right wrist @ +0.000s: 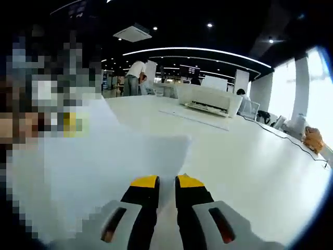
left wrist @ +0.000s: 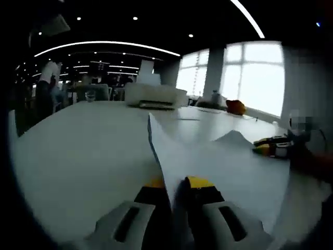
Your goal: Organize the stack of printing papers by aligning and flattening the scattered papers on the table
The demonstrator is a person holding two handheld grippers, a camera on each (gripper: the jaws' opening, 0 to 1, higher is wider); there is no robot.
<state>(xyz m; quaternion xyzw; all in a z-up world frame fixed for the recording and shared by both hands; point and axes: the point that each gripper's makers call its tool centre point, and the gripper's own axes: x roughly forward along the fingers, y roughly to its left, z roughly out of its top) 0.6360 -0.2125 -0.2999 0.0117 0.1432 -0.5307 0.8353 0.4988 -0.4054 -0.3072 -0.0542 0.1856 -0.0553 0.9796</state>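
Observation:
White printing paper [left wrist: 218,161] is lifted off the white table [left wrist: 83,151], and its edge runs down between the yellow-tipped jaws of my left gripper [left wrist: 174,184], which is shut on it. In the right gripper view the same paper [right wrist: 104,166] spreads to the left, with one edge caught between the nearly closed jaws of my right gripper [right wrist: 166,182]. The right gripper [left wrist: 270,149] shows at the far side of the sheet in the left gripper view. The left gripper [right wrist: 70,123] shows at the left of the right gripper view.
A white printer [left wrist: 156,96] stands at the far end of the table, with a flat sheet [right wrist: 195,117] lying in front of it. An orange object [left wrist: 235,107] and a cable [right wrist: 281,136] lie by the windows. A person [right wrist: 136,75] stands beyond the table.

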